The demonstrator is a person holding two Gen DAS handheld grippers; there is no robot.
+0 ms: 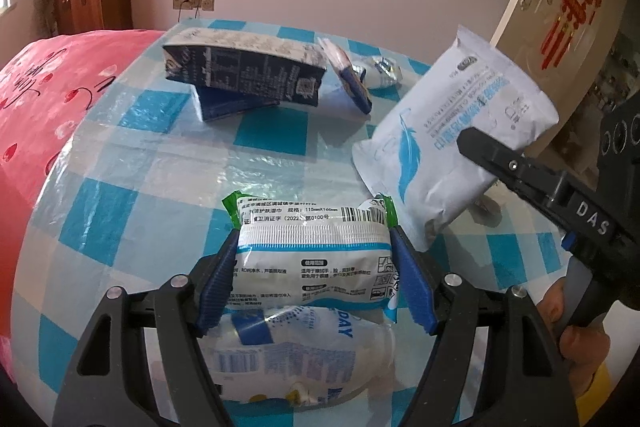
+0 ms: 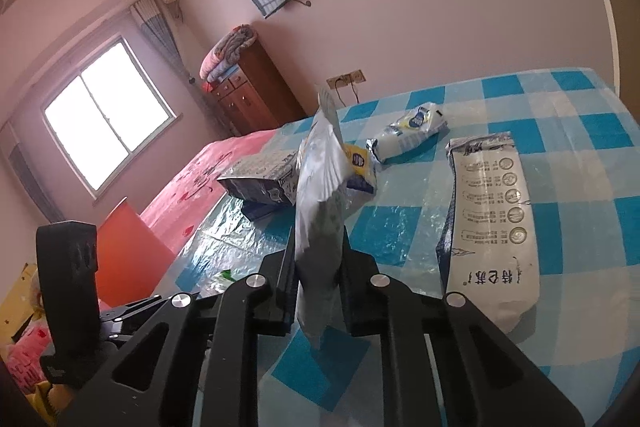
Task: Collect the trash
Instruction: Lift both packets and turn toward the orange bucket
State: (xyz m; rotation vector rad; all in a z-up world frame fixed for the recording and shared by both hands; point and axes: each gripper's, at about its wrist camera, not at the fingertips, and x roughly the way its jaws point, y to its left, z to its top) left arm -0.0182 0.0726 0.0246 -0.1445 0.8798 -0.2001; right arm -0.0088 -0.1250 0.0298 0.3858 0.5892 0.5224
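I judge this the pick-up step, both claws loaded, so next I need a bin, which I cannot see; my right claw (image 2: 318, 291) is clamped nearly shut on the white pouch (image 1: 452, 147), lifted off the checked cloth (image 1: 160, 163). My left claw (image 1: 314, 279) stands about half open, its blue pads (image 1: 412, 279) pressing the wipes pack (image 1: 312, 259) between them; more wrappers lie ahead.

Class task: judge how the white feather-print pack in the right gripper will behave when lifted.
The feather-print pack looks soft and probably light: it stands up from the right gripper, pinched at one end. Its glossy film may be slippery. It bulges above the pinch, so it may flop when swung.
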